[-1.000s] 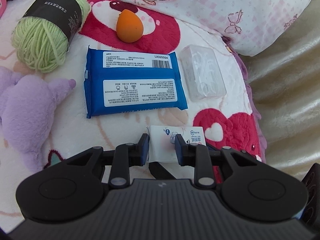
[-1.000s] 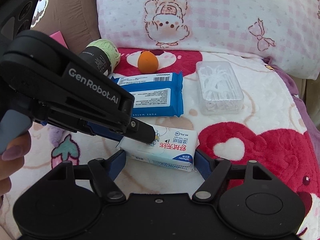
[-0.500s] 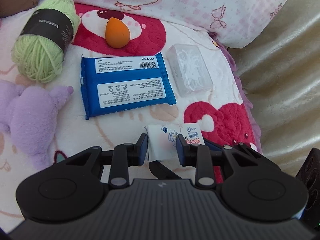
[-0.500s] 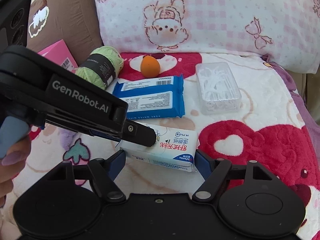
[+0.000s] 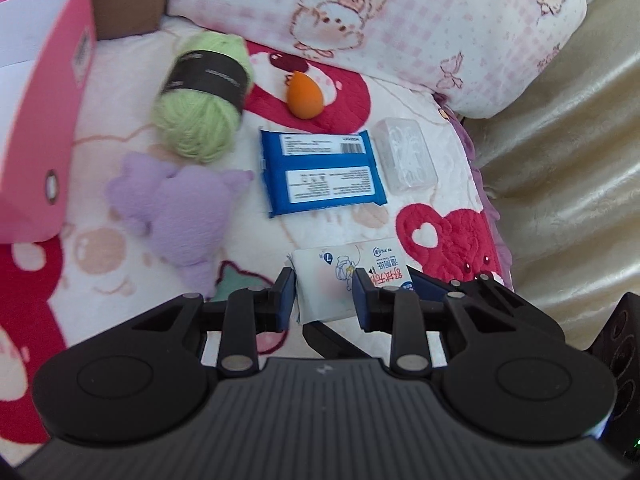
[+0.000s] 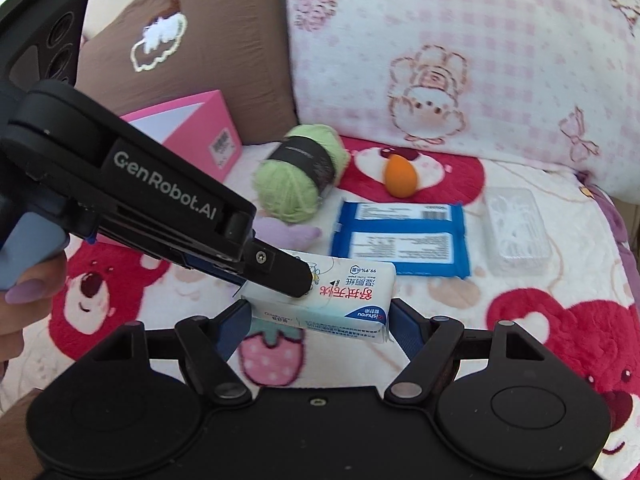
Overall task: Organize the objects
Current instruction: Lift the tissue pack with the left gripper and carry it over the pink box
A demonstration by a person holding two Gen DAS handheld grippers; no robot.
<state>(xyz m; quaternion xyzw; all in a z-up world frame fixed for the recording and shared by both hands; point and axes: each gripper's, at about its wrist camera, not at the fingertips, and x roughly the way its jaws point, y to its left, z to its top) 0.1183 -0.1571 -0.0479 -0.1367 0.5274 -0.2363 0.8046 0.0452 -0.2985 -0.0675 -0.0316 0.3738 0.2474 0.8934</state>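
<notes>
A white tissue pack (image 6: 332, 300) is being held above a bear-print blanket (image 6: 560, 320) by two claws at once. The left claw (image 5: 325, 294) is being kept narrow on one end of the pack, its blue pads pressing the wrapper from both sides. The right claw (image 6: 320, 322) is being kept wide across the pack's length, one pad at each short end. In the right wrist view, the left claw's black finger (image 6: 280, 270) is being seen lying across the top of the pack, with a person's hand (image 6: 28, 296) wrapped on its grey handle at the far left.

Beyond the claws, the remaining items are being left on the blanket. A blue wipes pack (image 5: 324, 172) is lying flat just ahead of the held pack. A clear plastic box (image 5: 406, 154) is resting just right of the wipes. An orange sponge (image 5: 305, 96) is sitting further ahead, on a red patch near a pink checked pillow (image 5: 400, 20). A green yarn ball (image 5: 202, 104) with a dark band is lying ahead and to the left, and a purple plush toy (image 5: 180, 204) is lying just nearer than it, left of the wipes. A pink box (image 5: 44, 120) is standing at the far left, open side showing white inside. A brown cushion (image 6: 192, 48) is being seen behind that box.
</notes>
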